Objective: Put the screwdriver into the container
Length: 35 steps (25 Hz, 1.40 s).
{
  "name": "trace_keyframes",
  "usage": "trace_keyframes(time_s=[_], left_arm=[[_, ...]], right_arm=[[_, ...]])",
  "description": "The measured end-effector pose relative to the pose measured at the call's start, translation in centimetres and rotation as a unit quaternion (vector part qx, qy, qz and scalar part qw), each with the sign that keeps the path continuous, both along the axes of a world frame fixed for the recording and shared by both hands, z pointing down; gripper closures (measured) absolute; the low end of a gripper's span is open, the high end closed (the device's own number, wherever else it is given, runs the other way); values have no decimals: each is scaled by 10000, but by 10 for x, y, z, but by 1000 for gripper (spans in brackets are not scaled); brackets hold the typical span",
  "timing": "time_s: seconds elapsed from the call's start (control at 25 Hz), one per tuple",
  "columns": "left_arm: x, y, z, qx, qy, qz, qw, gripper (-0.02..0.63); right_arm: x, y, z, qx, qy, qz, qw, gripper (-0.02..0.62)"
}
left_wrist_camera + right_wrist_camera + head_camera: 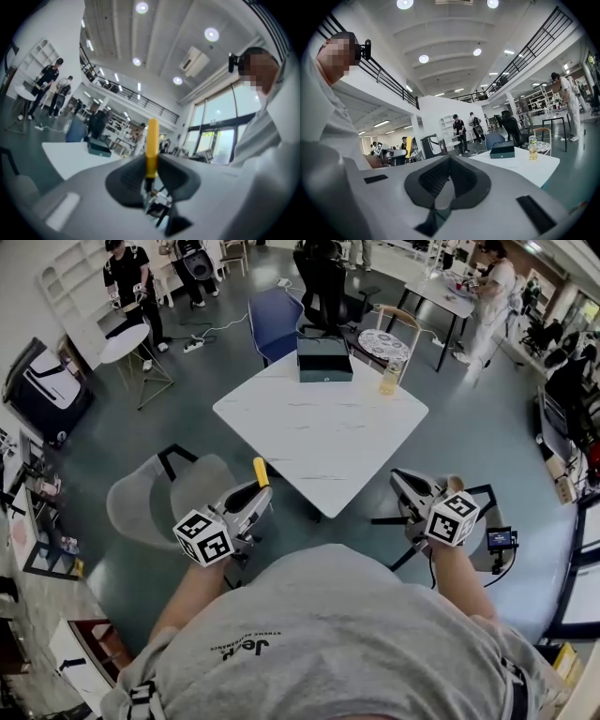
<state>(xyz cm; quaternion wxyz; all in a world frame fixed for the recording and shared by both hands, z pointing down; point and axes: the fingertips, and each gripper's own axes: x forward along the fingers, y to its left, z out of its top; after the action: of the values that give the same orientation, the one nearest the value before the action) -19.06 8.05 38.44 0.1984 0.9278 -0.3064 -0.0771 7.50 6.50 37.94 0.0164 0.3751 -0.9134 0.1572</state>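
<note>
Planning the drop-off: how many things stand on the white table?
2: the dark container at the far edge of the table, and a bottle of yellowish liquid just right of it. None seems hidden.

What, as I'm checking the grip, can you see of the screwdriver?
The screwdriver has a yellow, plastic-looking handle and a thin dark shaft. The left gripper has its jaws shut on it near the handle's lower end, handle pointing out past the jaw tips. It is in the air beside the white table, at its near corner; nothing else touches it.
</note>
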Motion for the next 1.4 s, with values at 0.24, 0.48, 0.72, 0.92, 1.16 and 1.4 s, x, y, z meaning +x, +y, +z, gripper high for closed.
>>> trace_keyframes(time_s=[0.24,0.48,0.72,0.92,1.16,1.4], left_arm=[[-43,-42,5,-37,89,117,9999,526],[-63,-72,10,-70,113,264,9996,526],[-69,-96,18,-140,149,307,9993,526],[-63,-113,22,-239,112,388,9989,526],[-30,-131,28,-320,22,458,9984,526],[20,-151,36,-432,-158,291,9985,526]], right_arm=[[-43,-35,-5,-35,118,105,9999,588],[-61,-62,-2,-142,217,236,9994,588],[-69,-84,3,-208,332,243,9989,588],[-64,-99,6,-267,320,268,9988,588],[-37,-117,16,-359,221,236,9988,588],[7,-156,32,-450,8,32,9990,588]])
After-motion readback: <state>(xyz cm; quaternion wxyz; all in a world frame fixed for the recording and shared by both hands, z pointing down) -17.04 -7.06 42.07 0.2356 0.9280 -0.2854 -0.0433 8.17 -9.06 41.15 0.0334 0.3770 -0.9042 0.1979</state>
